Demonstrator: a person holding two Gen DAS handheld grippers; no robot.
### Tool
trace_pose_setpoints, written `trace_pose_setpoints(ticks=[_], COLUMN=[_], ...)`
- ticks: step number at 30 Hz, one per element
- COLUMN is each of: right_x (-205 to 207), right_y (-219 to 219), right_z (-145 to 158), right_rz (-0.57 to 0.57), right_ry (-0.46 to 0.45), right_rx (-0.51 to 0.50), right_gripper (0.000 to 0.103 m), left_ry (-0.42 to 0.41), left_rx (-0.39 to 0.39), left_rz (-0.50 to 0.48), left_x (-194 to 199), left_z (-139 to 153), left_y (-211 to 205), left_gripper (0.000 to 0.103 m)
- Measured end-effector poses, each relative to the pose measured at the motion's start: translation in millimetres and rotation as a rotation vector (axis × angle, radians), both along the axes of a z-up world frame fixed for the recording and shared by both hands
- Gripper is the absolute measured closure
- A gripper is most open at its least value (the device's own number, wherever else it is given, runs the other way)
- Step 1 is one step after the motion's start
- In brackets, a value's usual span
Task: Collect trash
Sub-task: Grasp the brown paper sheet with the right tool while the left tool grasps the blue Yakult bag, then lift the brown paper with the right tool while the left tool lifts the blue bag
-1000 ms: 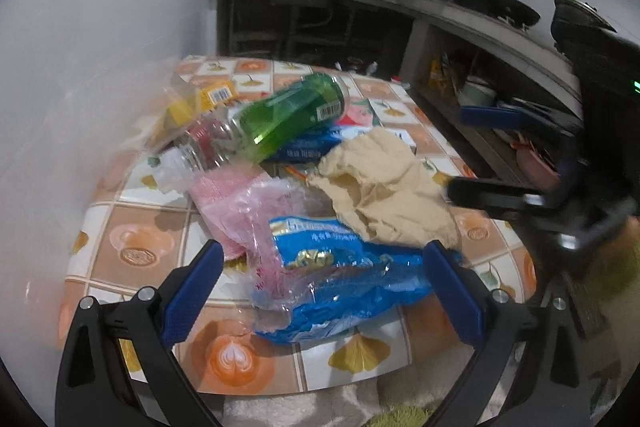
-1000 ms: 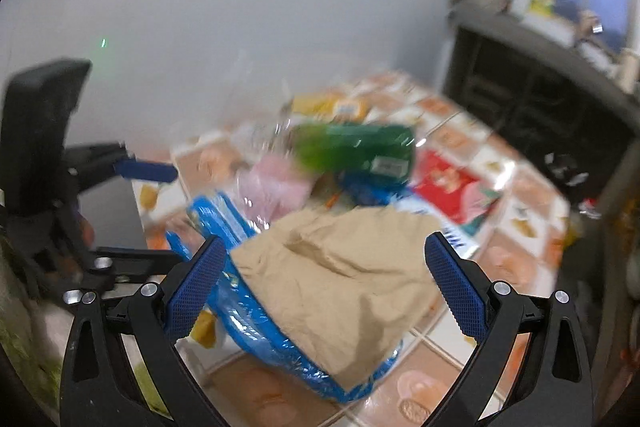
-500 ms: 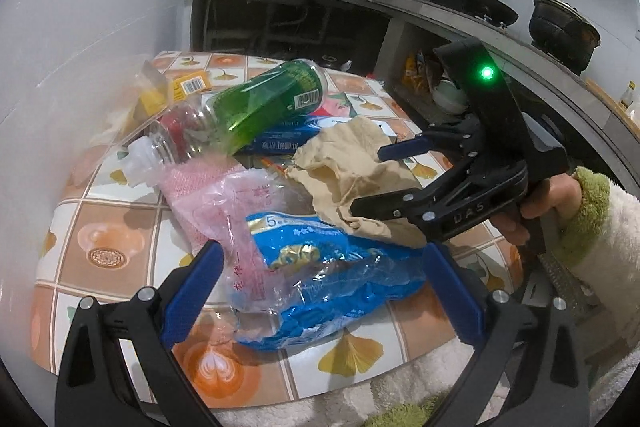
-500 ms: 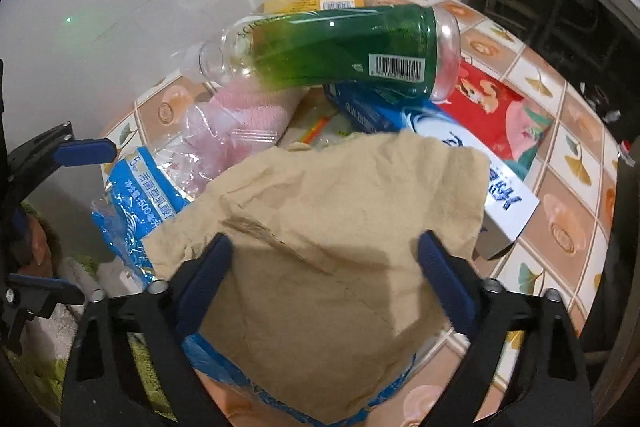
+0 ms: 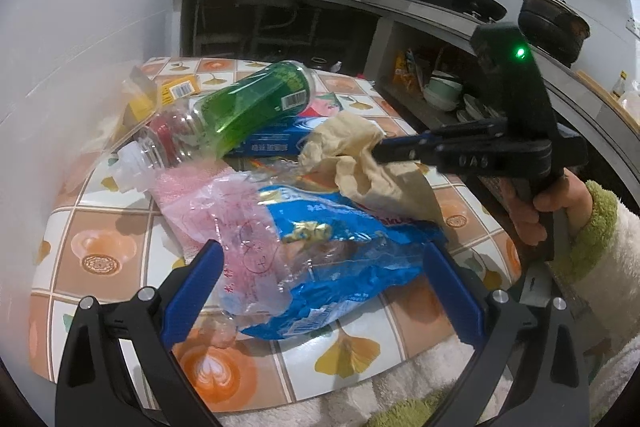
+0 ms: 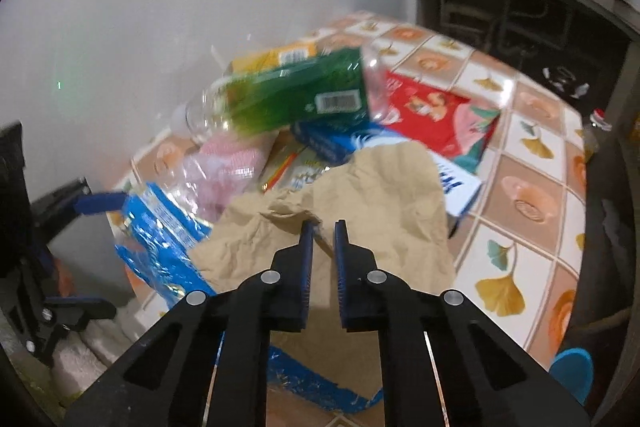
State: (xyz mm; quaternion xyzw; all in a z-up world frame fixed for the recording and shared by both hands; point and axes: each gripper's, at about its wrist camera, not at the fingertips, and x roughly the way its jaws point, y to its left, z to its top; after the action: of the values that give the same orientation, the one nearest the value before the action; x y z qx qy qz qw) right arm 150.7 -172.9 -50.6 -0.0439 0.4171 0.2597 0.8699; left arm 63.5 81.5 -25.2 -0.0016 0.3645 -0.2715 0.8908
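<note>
The right claw [image 6: 323, 227] has just been closing and now pinches a fold of the crumpled brown paper [image 6: 384, 187] between its pads. The left claw [image 5: 320, 283] stands wide apart over the near end of a blue snack wrapper [image 5: 344, 247], not pressing it. Beyond the left claw lie a pink plastic bag [image 5: 208, 199], then a green plastic bottle [image 5: 256, 103] on its side atop a blue carton [image 5: 276, 143], all on the tiled tabletop [image 5: 104, 251].

Trash pile [image 5: 280, 187] crowding tabletop, wall [image 5: 80, 27] close left, right tiles [image 6: 532, 195] bare
</note>
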Motion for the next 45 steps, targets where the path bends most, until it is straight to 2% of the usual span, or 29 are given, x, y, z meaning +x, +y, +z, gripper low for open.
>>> trace_pose_setpoints(ticks=[4, 6, 12, 17, 23, 26, 30, 33, 35, 37, 38, 42, 45], right_x=[-11.9, -21.4, -53.7, -76.3, -95.8, -103.5, -106.1, -105.7, -105.6, -107.2, -108.1, -107.0, -98.7], right_y=[-24.3, -39.4, -70.8, -94.8, -112.0, -117.7, -127.4, -126.5, -123.1, -120.3, -117.4, -109.1, -102.1], right_z=[18.3, 27.1, 32.1, 14.4, -17.9, -22.3, -19.1, -18.6, -16.8, -14.6, -13.1, -13.6, -19.6], right_rz=[-0.074, -0.120, -0.236, -0.330, -0.409, -0.416, -0.416, -0.394, -0.373, -0.353, -0.349, -0.330, -0.327], right_ry=[-0.063, -0.094, -0.134, -0.098, -0.027, -0.020, -0.026, -0.022, -0.029, -0.040, -0.048, -0.046, -0.029], right_rx=[0.082, 0.125, 0.190, 0.228, 0.243, 0.247, 0.297, 0.320, 0.322, 0.322, 0.317, 0.284, 0.210], right_gripper=[0.099, 0.100, 0.100, 0.100, 0.100, 0.100, 0.100, 0.095, 0.082, 0.049, 0.043, 0.025, 0.023], left_ry=[-0.035, -0.066, -0.138, -0.182, -0.213, -0.199, -0.204, -0.203, -0.188, -0.175, -0.172, -0.164, -0.161], left_rx=[0.013, 0.034, 0.094, 0.257, 0.488, 0.555, 0.639, 0.669, 0.675, 0.674, 0.672, 0.663, 0.653], left_rz=[-0.027, -0.042, -0.152, -0.255, -0.337, -0.371, -0.394, -0.398, -0.402, -0.402, -0.402, -0.405, -0.408], left_x=[-5.2, -9.4, -13.3, -10.4, -10.0, -10.5, -8.8, -8.2, -7.4, -7.6, -9.6, -12.5, -18.0], left_z=[4.1, 6.9, 15.6, 3.3, -27.8, -41.0, -53.7, -59.8, -62.9, -64.6, -65.6, -67.7, -68.4], left_y=[-8.1, -14.5, -41.9, -76.5, -114.6, -123.9, -134.7, -138.5, -140.5, -142.0, -142.7, -145.5, -146.2], left_gripper=[0.007, 0.010, 0.015, 0.017, 0.031, 0.034, 0.044, 0.055, 0.062, 0.071, 0.073, 0.084, 0.089])
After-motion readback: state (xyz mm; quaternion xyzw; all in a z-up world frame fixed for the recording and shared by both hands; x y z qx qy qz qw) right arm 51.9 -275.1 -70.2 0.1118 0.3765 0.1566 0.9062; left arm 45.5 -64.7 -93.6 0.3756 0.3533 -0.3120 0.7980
